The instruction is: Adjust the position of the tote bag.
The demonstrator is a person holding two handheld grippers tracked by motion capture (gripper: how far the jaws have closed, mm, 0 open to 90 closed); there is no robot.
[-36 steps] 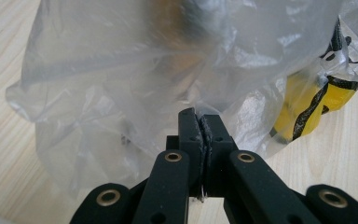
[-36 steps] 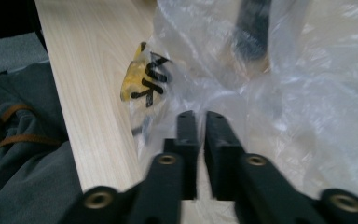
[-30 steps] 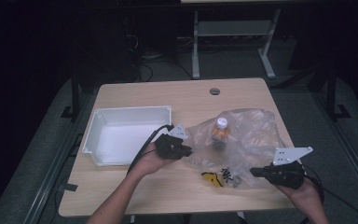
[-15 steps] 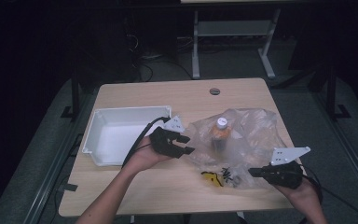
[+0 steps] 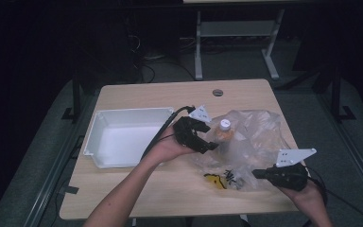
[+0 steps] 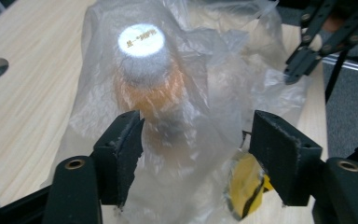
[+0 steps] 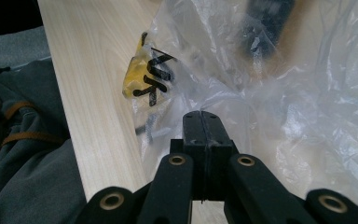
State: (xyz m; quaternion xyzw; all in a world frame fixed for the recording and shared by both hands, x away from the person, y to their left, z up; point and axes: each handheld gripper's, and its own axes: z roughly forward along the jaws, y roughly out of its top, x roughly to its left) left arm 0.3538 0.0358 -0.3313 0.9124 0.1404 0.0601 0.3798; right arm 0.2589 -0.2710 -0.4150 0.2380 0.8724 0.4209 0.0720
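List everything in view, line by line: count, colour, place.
table: one, light wood, centre of the high view.
tray: one, white, on the table's left half.
plastic bag: one, clear, crumpled on the table's right half.
bottle: one, orange with a white cap, standing inside the plastic bag.
yellow and black item: one, at the bag's near edge; cannot tell what it is.
hole: one, dark, in the table's far edge.
left tool: one, black, jaws open, beside the bottle.
right tool: one, black, shut on the plastic bag's near edge.
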